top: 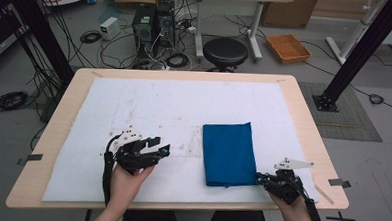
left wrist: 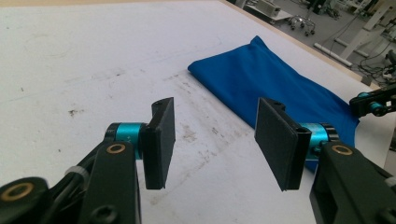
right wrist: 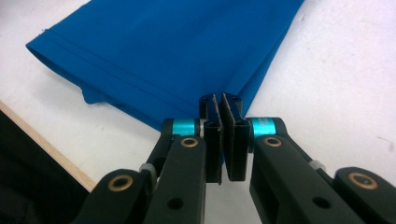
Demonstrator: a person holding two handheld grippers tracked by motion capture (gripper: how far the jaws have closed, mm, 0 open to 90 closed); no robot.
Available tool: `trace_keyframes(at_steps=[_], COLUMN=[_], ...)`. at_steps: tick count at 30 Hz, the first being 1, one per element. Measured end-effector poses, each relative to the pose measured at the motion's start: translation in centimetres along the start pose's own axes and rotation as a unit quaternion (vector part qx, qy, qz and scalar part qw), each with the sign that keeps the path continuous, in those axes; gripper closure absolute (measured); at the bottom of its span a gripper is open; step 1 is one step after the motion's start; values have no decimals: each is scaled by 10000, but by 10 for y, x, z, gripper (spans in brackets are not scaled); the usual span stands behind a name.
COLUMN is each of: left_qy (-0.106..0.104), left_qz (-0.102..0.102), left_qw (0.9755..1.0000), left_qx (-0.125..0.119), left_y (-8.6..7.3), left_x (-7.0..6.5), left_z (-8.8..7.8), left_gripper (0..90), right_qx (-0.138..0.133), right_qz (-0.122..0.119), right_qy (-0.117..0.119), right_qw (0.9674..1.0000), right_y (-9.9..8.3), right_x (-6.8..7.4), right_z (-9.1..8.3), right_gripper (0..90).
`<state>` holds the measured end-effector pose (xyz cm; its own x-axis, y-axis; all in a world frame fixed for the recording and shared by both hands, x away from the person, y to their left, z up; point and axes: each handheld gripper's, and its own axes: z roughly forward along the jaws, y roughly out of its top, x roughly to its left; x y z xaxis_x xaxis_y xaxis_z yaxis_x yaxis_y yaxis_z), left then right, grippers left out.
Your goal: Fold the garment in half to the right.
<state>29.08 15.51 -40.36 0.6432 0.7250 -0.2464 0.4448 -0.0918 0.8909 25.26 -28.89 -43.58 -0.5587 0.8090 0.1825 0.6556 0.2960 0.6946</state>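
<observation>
Pinching the folded blue cloth (right wrist: 159,51) at its near corner, the right gripper (right wrist: 222,112) is clamped shut on the fabric and is best lifted gently, while the left gripper (left wrist: 212,140) is held open, empty.

No readable text

No lettering, label, brand or number can be made out anywhere; the distant floor equipment is perhaps too blurred to tell.

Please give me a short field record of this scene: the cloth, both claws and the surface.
cloth: blue, folded, flat on the mat
surface: white mat on a wooden table
left claw: open, nothing between its jaws, left of the cloth
right claw: shut on the cloth's near right corner
stains: brown marks on the mat, left of the cloth
</observation>
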Motion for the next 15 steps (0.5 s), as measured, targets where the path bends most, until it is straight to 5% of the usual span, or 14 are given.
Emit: trace_keyframes(at_steps=[7, 11, 15], left_qy=[-24, -10, -41], left_qz=[28, 36, 138], left_qw=[10000, 10000, 9999], left_qx=[11, -15, -65], left_y=[0, 2, 6], left_x=[-1, -1, 2], left_z=[0, -2, -6], left_gripper=[479, 472, 450], right_qx=[-29, -99, -495], right_qz=[71, 150, 143], right_qy=[-37, -120, -165], right_qw=[10000, 9998, 9985], right_y=[-4, -4, 4], right_x=[-3, -7, -14], right_z=[-6, -7, -16], right_gripper=[874, 758, 605])
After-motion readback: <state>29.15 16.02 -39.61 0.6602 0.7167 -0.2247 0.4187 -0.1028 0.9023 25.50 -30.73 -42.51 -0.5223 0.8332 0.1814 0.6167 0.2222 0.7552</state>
